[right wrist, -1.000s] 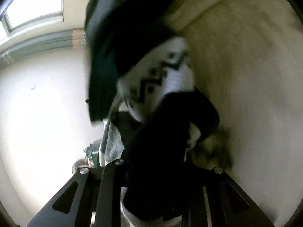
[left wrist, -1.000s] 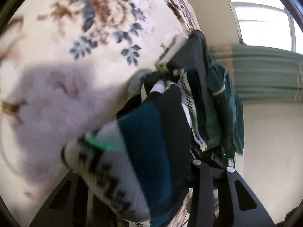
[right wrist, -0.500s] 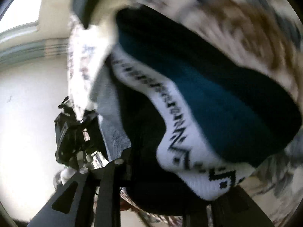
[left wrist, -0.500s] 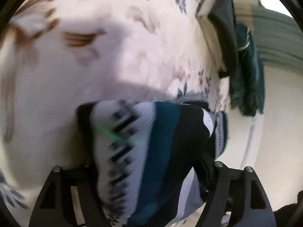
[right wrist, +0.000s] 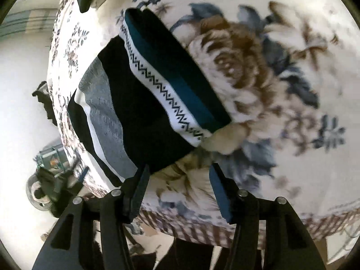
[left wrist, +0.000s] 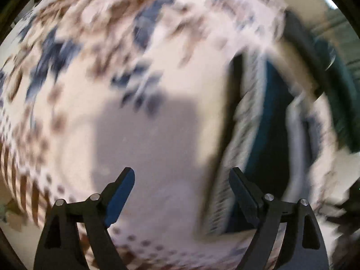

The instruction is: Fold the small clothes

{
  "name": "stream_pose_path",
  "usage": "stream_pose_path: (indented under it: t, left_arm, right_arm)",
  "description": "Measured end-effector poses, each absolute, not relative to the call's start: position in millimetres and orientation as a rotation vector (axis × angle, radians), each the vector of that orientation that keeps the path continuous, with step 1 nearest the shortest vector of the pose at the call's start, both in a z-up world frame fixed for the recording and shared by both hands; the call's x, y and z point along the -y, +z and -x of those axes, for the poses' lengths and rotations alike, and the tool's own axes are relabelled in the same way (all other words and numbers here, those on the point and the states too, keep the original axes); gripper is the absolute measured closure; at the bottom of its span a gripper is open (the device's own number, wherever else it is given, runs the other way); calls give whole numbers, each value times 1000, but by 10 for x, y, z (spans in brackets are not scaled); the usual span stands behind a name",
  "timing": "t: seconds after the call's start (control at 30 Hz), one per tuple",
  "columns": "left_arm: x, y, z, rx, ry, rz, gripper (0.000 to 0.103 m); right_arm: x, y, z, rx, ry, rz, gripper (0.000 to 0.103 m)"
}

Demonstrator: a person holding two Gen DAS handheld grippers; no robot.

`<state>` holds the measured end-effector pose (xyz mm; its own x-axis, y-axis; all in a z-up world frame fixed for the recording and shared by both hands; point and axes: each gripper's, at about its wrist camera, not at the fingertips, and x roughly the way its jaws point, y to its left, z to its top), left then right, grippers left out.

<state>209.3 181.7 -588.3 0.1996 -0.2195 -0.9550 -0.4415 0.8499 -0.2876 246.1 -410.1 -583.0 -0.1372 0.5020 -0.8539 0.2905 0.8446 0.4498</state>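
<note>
The folded garment (right wrist: 157, 94) is laid on the floral cloth (right wrist: 281, 90). Nothing is held: both left gripper (left wrist: 181, 177) and right gripper (right wrist: 178, 175) have just been opening. The left view is blurred.

The folded garment (right wrist: 157, 94) just ahead of the right gripper's (right wrist: 177, 189) jaws is soft knit cloth — matt bands of black, teal and flecked grey, with a white band carrying a woven zigzag. Beneath it and under both pairs of jaws, the floral cloth (right wrist: 281, 72) looks thick and slightly fuzzy, without shine. The fingers (right wrist: 137, 193) of the right gripper are matt black plastic with dull blue pads and small bright metal pins; the left gripper (left wrist: 182, 189) looks the same — its view is blurred.
</note>
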Motion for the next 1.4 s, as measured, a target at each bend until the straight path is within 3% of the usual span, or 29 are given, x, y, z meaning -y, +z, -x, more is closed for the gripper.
stream_pose_path:
  t: [0.13,0.23,0.33,0.43,0.47,0.5,0.67,0.8,0.93,1.0,1.07,1.17,1.37,1.4]
  left_arm:
    - [-1700,-6250,-1959,-1419,205,564,18]
    - [-1679,-6347,-1990,-1393,223,581,3]
    - [-1648,-6426,-2041,-1384,273,576,0]
    - [-1567,-6463,-2076,-1381,337,537,0]
    - [-1546,-6474,-2088,-1380,356,529,0]
    - [-1525,-6482,-2102,-1384,365,523,0]
    - [-1513,-6486,-2177,-1392,335,546,0]
    - [-1553,-6384,-2159,-1408,291,540,0]
    - [-1620,-6119,-2004,-1324,266,603,0]
    - [-1648,-6008,-1951,-1257,258,655,0]
    - [-1653,-5971,-1961,-1198,228,718,0]
    - [-1531,-5991,-2050,-1137,167,784,0]
    - [-1312,-6039,-2281,-1114,55,771,0]
    - [-1266,-6046,-2316,-1103,23,763,12]
  right_arm:
    - [4251,-5625,-2830,-1688,211,-559,46]
    - [4078,-5644,-3291,-1630,253,-509,45]
    - [3873,-5844,-3757,-1604,304,-468,41]
    - [3661,-6272,-4058,-1703,377,-556,41]
    - [3610,-6380,-4097,-1730,390,-587,55]
    - [3600,-6398,-4104,-1712,389,-591,95]
    - [3684,-6040,-4152,-1503,296,-444,94]
    - [3439,-6106,-4211,-1669,303,-218,88]
    - [3281,-5554,-4322,-1601,277,-89,84]
    - [3093,-5160,-4354,-1515,343,-106,57]
    - [2733,-5001,-4400,-1517,464,-125,47]
    - [1932,-5018,-4463,-1581,673,-82,47]
    - [550,-5520,-4409,-1663,832,267,47]
    - [380,-5653,-4395,-1693,842,315,47]
